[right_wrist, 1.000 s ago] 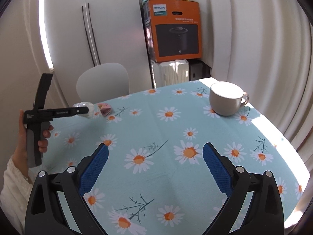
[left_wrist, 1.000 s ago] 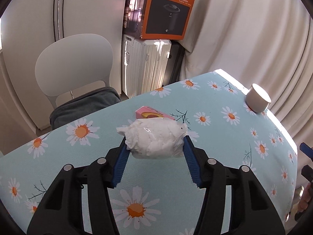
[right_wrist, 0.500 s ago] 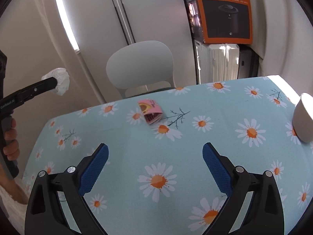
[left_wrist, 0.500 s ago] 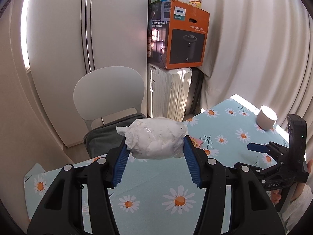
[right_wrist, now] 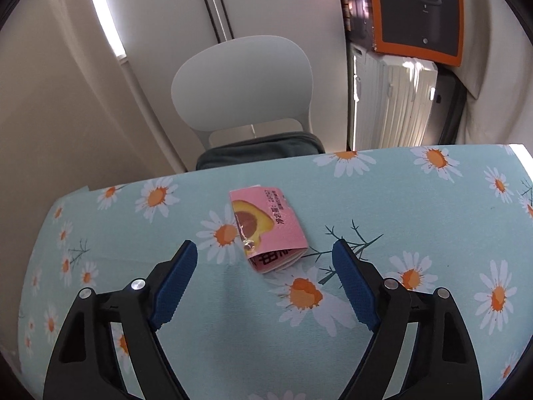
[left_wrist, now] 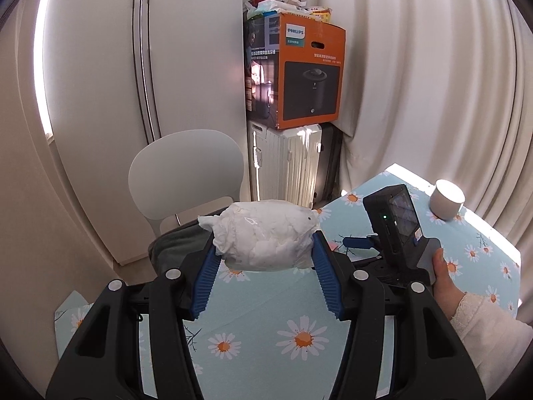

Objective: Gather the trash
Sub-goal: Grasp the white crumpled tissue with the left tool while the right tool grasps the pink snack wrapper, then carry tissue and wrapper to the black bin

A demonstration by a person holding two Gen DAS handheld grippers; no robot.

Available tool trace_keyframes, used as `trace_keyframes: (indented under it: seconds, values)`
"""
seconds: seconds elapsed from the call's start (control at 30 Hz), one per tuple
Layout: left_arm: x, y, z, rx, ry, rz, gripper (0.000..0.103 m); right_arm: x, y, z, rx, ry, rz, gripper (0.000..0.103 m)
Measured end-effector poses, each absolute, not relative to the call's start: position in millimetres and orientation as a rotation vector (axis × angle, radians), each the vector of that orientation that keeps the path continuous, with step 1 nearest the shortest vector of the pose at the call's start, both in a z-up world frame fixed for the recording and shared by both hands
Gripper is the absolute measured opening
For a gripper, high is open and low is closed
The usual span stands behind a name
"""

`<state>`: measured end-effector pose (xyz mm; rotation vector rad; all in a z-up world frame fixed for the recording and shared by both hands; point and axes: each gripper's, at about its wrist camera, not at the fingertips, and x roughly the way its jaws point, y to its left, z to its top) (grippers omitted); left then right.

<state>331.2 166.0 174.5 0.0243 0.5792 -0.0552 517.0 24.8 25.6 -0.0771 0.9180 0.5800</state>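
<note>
My left gripper (left_wrist: 263, 250) is shut on a white crumpled wad in clear plastic (left_wrist: 263, 236) and holds it well above the daisy-print table (left_wrist: 266, 320). A flattened pink carton with a fruit picture (right_wrist: 266, 230) lies on the table (right_wrist: 233, 333) near its far edge. My right gripper (right_wrist: 263, 253) is open and low over the table, its blue pads on either side of the carton's near end, not touching it. The right gripper also shows in the left wrist view (left_wrist: 396, 233), held by a hand.
A white chair (right_wrist: 246, 83) with a dark cushion (right_wrist: 260, 150) stands behind the table's far edge. A white mug (left_wrist: 446, 200) sits at the table's far right. An orange box (left_wrist: 299, 73) rests on a white suitcase (left_wrist: 286, 163) by the curtain.
My left gripper has lifted the white wad up and back from the table. My right gripper has swung left and moved in close to the pink carton, still open.
</note>
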Motion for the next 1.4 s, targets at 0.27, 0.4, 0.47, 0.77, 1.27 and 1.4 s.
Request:
trace_keyframes:
  seconds: [0.27,0.4,0.47,0.77,1.27,1.4]
  values:
    - [326.1,156.7,177.0,0.056,0.568,-0.081,0.055,506.3,38.4,24.6,-0.27,0.865,0.535,0.036]
    - [324.7,158.4,177.5,0.048,0.569,-0.087,0.055,487.7,20.3,32.8,-0.253,0.831,0.551,0.036]
    - [324.3,155.7,177.7,0.054,0.569,-0.094,0.055,476.6,7.6,38.5,-0.251,0.815,0.555,0.036]
    - [326.5,122.5,174.1,0.156,0.583,-0.144,0.055,408.1,-72.3,76.8,-0.185,0.726,0.56,0.036]
    - [279.7,-16.2,179.2,0.379,0.552,-0.416,0.055,293.4,-219.0,115.8,-0.145,0.611,0.426,0.036]
    - [267.2,-53.0,181.4,0.401,0.547,-0.485,0.055,266.6,-258.2,119.8,-0.115,0.581,0.379,0.036]
